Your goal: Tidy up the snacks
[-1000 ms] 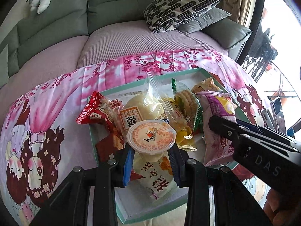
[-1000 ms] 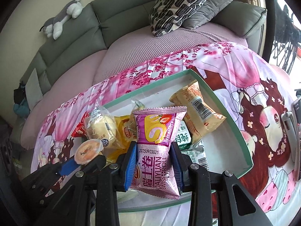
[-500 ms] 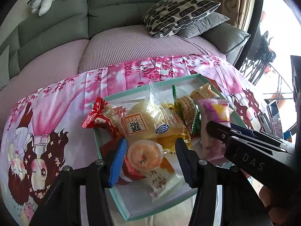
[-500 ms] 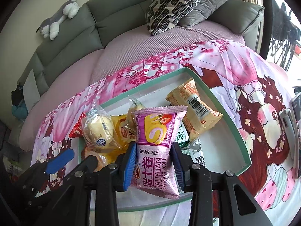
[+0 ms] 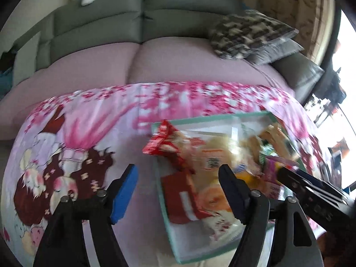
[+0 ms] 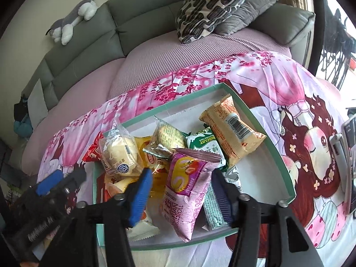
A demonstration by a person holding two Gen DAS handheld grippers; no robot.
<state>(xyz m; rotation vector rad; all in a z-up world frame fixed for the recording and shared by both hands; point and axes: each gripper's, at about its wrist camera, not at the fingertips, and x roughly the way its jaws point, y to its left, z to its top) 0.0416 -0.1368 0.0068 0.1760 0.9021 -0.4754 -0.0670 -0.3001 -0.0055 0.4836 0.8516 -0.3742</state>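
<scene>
In the tray [image 6: 281,155], my right tool [image 6: 181,191] has just spread around the pink packet [image 6: 185,191]; I lift away slowly.

L hand-held gripper [image 5: 178,188]: jaws wide apart, just been opening, nothing between the pads, pointing steeply down; view blurred. R hand-held gripper [image 6: 181,189]: jaws part-open, just been opening, pink pack [image 6: 185,193] lying between the pads, not pressed; also pointing steeply down, beside the L one.
</scene>
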